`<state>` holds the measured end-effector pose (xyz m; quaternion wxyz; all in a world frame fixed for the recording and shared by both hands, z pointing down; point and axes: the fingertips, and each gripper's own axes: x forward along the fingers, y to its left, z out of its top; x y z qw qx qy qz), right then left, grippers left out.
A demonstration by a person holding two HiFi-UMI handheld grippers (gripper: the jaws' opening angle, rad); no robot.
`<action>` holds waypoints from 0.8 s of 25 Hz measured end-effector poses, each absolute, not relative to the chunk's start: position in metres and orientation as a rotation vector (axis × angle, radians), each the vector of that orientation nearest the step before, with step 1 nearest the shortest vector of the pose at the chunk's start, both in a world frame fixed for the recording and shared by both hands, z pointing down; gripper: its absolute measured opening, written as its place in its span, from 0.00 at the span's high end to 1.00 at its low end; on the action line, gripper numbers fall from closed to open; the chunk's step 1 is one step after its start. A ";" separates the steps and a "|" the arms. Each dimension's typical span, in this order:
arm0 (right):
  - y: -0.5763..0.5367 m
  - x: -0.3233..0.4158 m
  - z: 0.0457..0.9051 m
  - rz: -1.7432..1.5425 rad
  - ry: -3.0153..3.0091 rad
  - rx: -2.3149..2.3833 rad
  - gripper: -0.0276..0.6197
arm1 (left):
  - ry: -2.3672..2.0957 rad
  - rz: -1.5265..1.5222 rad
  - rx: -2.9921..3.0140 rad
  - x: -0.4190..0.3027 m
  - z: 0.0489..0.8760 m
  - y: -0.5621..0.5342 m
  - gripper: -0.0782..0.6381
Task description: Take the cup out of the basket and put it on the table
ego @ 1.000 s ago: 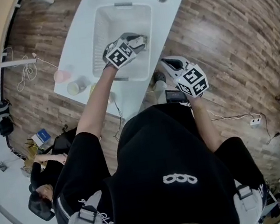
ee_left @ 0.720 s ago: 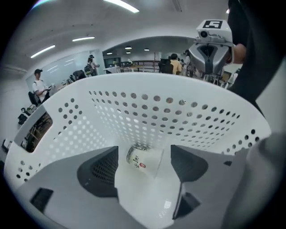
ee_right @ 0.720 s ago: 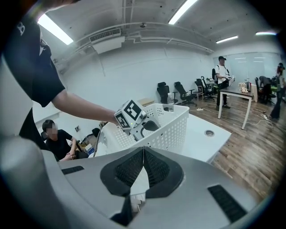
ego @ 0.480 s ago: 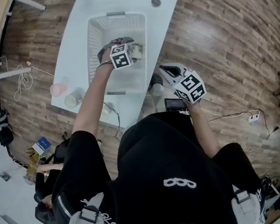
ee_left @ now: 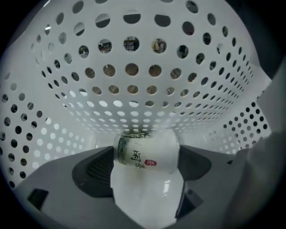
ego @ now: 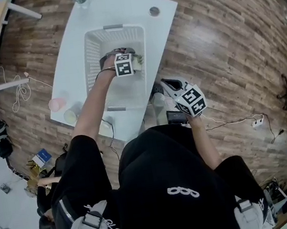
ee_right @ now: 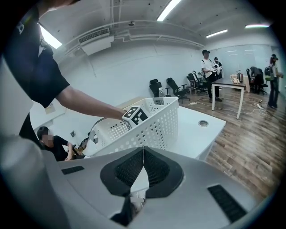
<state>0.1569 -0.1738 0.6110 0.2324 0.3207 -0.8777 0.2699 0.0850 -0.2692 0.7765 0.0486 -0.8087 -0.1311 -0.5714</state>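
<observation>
Fingers point(ee_left: 94, 173), newly wide, astride toppled cup point(ee_left: 147, 152)

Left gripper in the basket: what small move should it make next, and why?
Probably close the left gripper on the cup. Its jaws have just been opening and now stand wide apart, with the cup lying on its side on the floor of the basket between their tips, not yet clamped. Closing should secure it before lifting it out.

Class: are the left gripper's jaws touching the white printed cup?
Cannot tell. In the left gripper view the white printed cup lies between the jaws of the left gripper, which have just been opening; no gap shows, nor plain contact.
</observation>
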 end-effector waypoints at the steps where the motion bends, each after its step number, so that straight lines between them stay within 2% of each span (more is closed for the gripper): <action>1: -0.174 0.159 0.612 0.745 -2.408 0.885 0.92 | -0.401 -1.741 -2.473 0.086 0.779 -0.270 0.31; 12: -0.173 0.163 0.613 0.743 -2.411 0.886 0.92 | -0.351 -1.735 -2.506 0.088 0.770 -0.267 0.31; 20: -0.169 0.157 0.609 0.707 -2.445 0.849 0.92 | -0.159 -1.664 -2.561 0.084 0.724 -0.269 0.31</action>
